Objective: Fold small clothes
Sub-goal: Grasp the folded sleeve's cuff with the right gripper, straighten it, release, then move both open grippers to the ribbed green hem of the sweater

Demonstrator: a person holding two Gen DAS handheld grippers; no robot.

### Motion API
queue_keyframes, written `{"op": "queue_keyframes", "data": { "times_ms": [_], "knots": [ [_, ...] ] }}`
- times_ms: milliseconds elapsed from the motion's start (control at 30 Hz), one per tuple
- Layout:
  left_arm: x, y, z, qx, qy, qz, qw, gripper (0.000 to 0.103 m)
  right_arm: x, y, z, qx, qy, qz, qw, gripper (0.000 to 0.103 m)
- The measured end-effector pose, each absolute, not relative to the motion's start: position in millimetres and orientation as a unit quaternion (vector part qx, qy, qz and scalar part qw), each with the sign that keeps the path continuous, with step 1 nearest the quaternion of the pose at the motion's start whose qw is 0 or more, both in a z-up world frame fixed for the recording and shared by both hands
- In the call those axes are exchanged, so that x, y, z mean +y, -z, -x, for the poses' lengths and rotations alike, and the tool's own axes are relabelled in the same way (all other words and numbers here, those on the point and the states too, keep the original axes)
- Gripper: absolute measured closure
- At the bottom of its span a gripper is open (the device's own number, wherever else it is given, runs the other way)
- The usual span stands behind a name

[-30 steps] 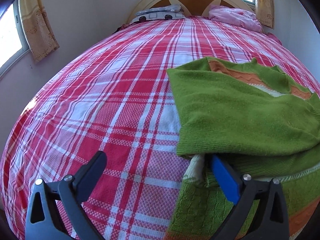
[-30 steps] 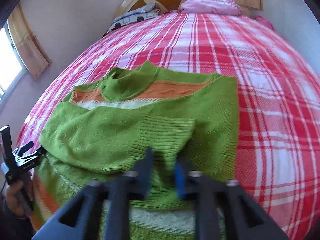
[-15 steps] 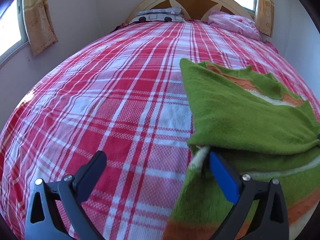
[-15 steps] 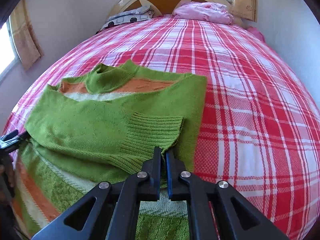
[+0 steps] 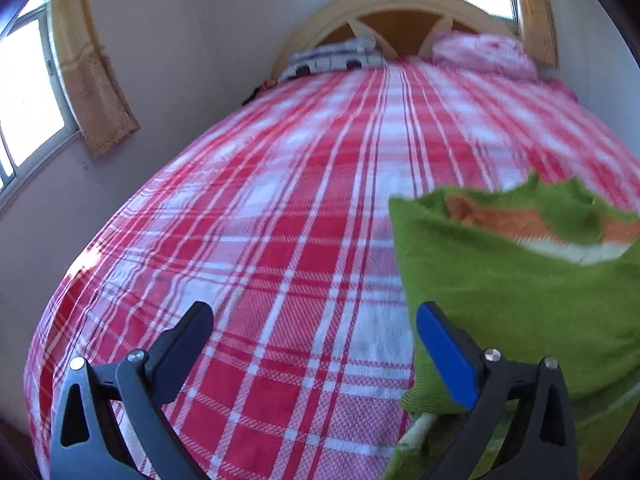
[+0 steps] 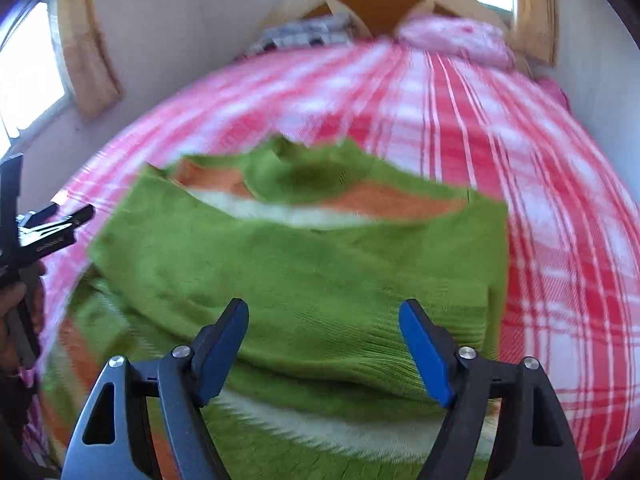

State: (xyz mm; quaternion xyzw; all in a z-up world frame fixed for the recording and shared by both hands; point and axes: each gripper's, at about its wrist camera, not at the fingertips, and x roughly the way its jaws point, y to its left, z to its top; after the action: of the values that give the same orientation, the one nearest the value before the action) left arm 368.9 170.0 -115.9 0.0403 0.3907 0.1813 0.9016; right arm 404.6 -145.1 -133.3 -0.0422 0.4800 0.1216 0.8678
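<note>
Your right gripper [image 6: 324, 344] had its jaws opening, with nothing pinched between them; the sleeve cuff [image 6: 340, 364] of the green sweater [image 6: 304, 272] lay flat just beyond the tips, across the body. Your left gripper [image 5: 316, 356] stood spread wide over bare plaid bedspread [image 5: 280, 240], its blue pad alongside the sweater's left edge at 3 o'clock; whether it touched the knit you could not have told from that view.

To do this release well, you needed to let the jaws clear the cuff fully before lifting, since ribbed knit tends to snag on a pad and drag the fold askew. You also wanted to draw back straight toward 6 o'clock, not sideways, so both sleeves stayed crossed over the chest. The next fold probably called for the hem, low at 6 o'clock, to be taken by both grippers at matching corners.

The sweater sat mid-bed, collar [image 6: 308, 172] toward 12 o'clock and the headboard [image 6: 384, 4], hem toward you.

Against the frame 1 second before, your right jaws were then pressed together on the cuff and now stood apart with it dropped. Your left gripper, spread in both, had shifted toward 9 o'clock: its pad was then tucked under the folded edge and now sat outside it.
</note>
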Motion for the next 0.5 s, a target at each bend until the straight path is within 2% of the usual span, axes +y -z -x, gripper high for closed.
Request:
{"op": "queue_keyframes", "data": {
  "times_ms": [100,400,500],
  "knots": [
    [165,137,-362,0.408,-0.174,-0.057,0.894,0.0,-148,138,-387,0.465,-0.123,0.075,0.873,0.034],
    [163,129,-337,0.385,-0.162,-0.048,0.907,0.0,-161,137,-374,0.45,-0.116,0.1,0.88,0.034],
    [159,130,-332,0.378,-0.158,-0.057,0.91,0.0,-168,139,-373,0.441,-0.126,0.075,0.885,0.034]
  ]
}}
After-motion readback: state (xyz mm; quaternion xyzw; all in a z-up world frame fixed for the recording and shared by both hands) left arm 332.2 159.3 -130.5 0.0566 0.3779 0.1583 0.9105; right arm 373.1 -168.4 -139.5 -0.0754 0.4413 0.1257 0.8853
